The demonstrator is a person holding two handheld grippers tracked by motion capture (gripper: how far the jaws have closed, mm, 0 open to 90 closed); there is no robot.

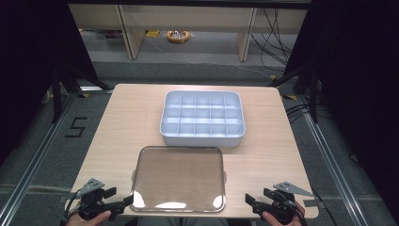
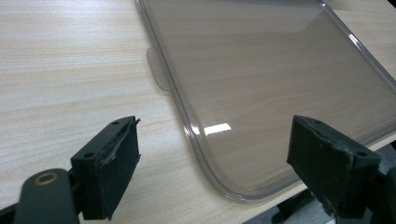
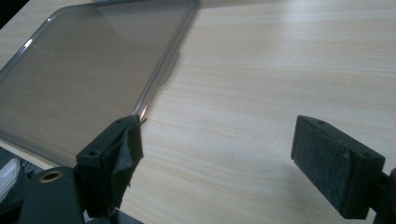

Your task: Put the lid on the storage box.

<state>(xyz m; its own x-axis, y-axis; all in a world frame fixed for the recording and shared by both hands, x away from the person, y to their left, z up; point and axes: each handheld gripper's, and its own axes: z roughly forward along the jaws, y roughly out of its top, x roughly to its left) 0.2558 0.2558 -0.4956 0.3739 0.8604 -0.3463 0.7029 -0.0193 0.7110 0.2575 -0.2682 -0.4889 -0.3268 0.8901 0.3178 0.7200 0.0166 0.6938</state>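
Note:
A clear, smoke-tinted plastic lid lies flat on the near half of the wooden table. Behind it stands a pale blue divided tray with several empty compartments. My left gripper is open at the lid's near left corner. In the left gripper view the lid's corner lies between the two spread pads. My right gripper is open, just right of the lid's near right corner, apart from it. The right gripper view shows the lid's edge beyond the left pad, bare wood between the jaws.
The table's front edge runs just under both grippers. A small tab sticks out from the lid's left side. Bare wood lies to the left and right of the tray. Beyond the table are floor, cables and an orange coil.

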